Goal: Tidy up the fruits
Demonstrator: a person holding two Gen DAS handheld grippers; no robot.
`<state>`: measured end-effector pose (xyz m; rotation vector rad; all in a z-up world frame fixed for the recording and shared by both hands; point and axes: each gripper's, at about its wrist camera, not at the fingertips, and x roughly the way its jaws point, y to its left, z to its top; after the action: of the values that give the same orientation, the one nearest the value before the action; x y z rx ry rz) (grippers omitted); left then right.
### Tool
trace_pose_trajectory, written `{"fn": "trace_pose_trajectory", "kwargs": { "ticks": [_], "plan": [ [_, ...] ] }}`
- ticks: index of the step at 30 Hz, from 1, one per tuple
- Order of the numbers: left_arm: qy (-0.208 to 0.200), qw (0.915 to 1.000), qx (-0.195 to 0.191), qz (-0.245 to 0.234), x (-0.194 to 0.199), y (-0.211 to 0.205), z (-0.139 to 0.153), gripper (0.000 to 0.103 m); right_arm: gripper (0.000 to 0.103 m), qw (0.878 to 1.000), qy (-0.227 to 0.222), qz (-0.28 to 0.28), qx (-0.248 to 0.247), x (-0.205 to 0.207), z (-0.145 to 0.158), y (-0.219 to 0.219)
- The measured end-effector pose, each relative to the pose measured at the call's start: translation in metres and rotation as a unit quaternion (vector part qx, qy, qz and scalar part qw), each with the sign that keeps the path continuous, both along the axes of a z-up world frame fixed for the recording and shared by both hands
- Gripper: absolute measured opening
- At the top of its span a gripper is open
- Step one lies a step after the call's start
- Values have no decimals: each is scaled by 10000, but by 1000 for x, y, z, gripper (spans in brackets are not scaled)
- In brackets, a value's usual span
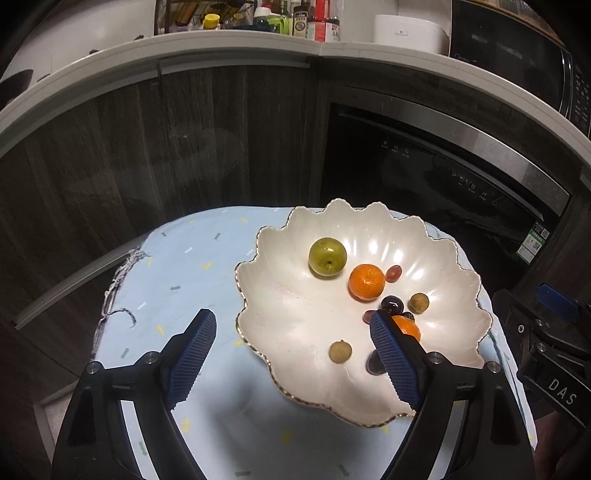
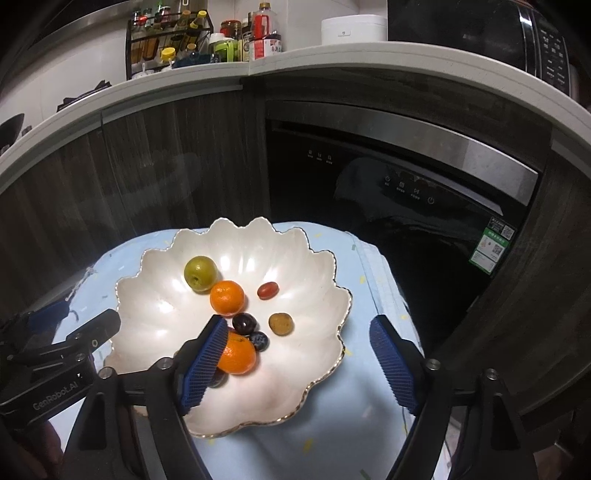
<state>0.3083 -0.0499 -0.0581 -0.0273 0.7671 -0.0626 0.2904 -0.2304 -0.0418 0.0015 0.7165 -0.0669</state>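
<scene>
A scalloped white dish (image 1: 295,325) with a gilt rim sits on a pale blue cloth (image 1: 184,266) in front of dark wood cabinets (image 1: 147,147) and a built-in black appliance (image 1: 443,166). The fruit lies in the dish: a green fruit (image 1: 327,257) toward the far side, an orange (image 1: 366,282) touching it, and a small red fruit (image 1: 393,273) just beside the orange. Nearer the camera lie a dark plum (image 1: 392,304), a tan longan (image 1: 419,302) and a second orange (image 1: 406,326), partly hidden behind a gripper finger. Another longan (image 1: 340,351) rests apart, close to the near rim. In the right wrist view a blueberry (image 2: 258,340) touches the second orange.

The left gripper (image 1: 293,328) hangs over the near left edge of the dish, jaws spread wide and holding nothing; one finger is over the cloth, the other over the dish. The right gripper (image 2: 299,334) is likewise wide open and empty, its left finger over the fruit cluster and its right finger over the cloth beyond the rim. Bottles (image 2: 258,33) and a white cooker (image 2: 352,29) stand on the counter (image 2: 332,59) behind.
</scene>
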Motion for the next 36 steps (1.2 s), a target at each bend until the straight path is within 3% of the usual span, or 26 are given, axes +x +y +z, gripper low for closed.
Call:
{"fn": "trace_pose_trajectory", "kwargs": {
  "ticks": [23, 36],
  "plan": [
    [-344, 9994, 13, 3, -64, 11, 31, 89, 82, 9997, -239, 1, -60, -65, 28, 6],
    [-376, 9993, 19, 73, -107, 24, 35, 89, 82, 9994, -342, -7, -46, -104, 34, 15]
  ]
}}
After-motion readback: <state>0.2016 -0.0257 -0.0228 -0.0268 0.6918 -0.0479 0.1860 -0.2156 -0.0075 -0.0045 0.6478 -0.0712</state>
